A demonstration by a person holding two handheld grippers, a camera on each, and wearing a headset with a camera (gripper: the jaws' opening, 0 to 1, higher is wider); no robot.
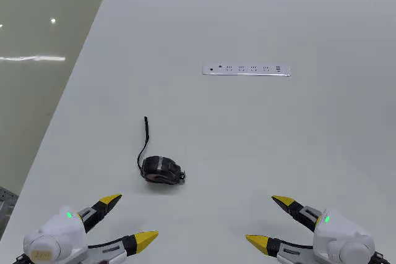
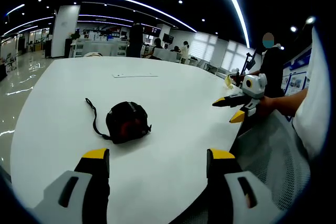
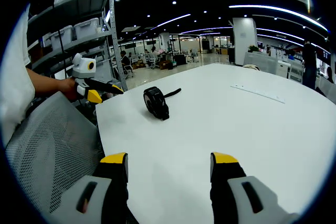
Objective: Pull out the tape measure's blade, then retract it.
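Note:
A black tape measure (image 1: 161, 170) lies on the white table (image 1: 260, 128), its black wrist strap (image 1: 145, 137) trailing away from me. Its blade is wound in. My left gripper (image 1: 122, 221) hovers open near the table's front edge, just short of the tape measure (image 2: 126, 122) and a little left of it. My right gripper (image 1: 271, 221) is open too, farther right, with the tape measure (image 3: 156, 102) well off to its left. The left gripper view has my own yellow-tipped jaws (image 2: 157, 155) apart, and the right gripper's jaws (image 3: 168, 159) also hold nothing.
A white power strip (image 1: 246, 70) lies flat toward the table's far side. The table's left edge drops to a glossy floor (image 1: 37, 60). A mesh chair (image 3: 47, 140) stands by the near edge. People and desks are in the background (image 2: 273, 61).

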